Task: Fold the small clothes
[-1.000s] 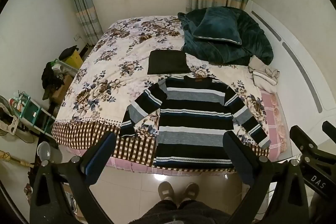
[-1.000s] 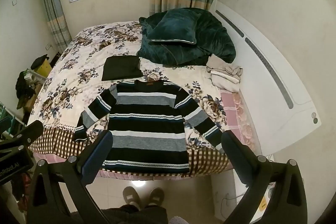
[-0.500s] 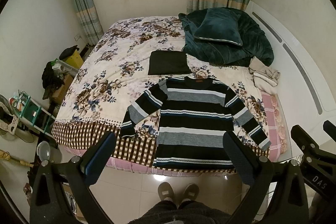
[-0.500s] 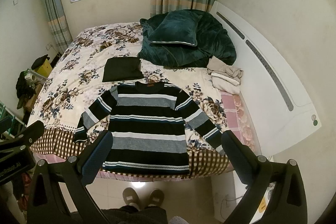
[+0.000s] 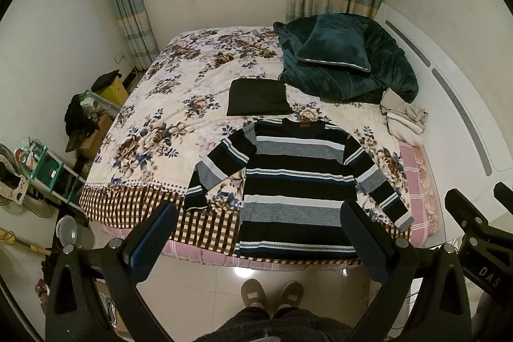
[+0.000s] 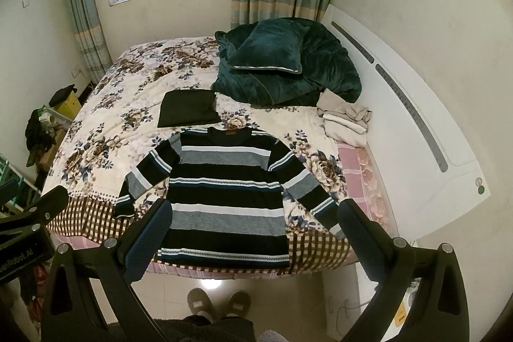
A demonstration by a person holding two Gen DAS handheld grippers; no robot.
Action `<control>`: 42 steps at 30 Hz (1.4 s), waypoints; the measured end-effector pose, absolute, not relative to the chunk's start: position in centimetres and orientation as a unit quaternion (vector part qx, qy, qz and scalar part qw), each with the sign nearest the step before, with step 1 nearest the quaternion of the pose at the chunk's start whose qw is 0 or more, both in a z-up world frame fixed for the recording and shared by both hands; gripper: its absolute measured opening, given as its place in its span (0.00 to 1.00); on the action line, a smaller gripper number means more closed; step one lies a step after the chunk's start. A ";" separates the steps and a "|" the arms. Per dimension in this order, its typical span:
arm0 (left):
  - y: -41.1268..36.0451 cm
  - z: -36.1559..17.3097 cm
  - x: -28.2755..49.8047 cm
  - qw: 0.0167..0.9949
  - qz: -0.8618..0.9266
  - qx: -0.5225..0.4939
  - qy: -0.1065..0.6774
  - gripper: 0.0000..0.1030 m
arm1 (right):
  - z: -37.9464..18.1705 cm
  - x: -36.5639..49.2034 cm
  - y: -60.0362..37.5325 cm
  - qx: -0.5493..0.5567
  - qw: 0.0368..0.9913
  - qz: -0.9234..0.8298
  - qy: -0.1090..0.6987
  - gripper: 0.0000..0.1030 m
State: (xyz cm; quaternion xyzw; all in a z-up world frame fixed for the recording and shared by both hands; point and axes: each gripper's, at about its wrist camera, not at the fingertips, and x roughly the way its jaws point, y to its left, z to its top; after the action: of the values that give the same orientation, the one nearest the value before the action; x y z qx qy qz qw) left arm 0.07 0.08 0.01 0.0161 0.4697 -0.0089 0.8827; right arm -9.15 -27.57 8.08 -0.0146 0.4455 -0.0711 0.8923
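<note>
Spread flat at the near edge of the flowery bed [image 5: 154,117]: black, grey and white striped knit sweater [image 5: 298,185], sleeves out, hem at the bed's edge. Left gripper [image 5: 256,233] held high, fingers wide apart, empty. Right gripper [image 6: 253,233] the same. Sweater far below both, between the fingers in view, untouched. Best to reach down, pinch a sleeve cuff, fold it inward smoothly.

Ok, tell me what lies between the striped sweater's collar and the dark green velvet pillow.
A folded black garment lies there on the floral bedspread, just beyond the striped sweater and short of the green pillow. Both wrist views show it.
</note>
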 end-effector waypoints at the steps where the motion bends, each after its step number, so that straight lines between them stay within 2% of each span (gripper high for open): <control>1: 0.1 0.0 0.1 0.883 -0.009 0.017 0.470 1.00 | 8.1 -9.2 -27.6 -0.015 0.892 -0.071 0.445 1.00; 42: 0.1 0.0 0.0 0.885 -0.010 0.015 0.466 1.00 | 8.6 -8.3 -26.8 -0.016 0.896 -0.072 0.438 1.00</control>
State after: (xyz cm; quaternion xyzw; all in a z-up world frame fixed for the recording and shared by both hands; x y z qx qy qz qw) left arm 0.00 0.11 0.02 0.0155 0.4656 -0.0102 0.8848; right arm -8.29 -26.79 8.56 -0.0157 0.4384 -0.0723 0.8957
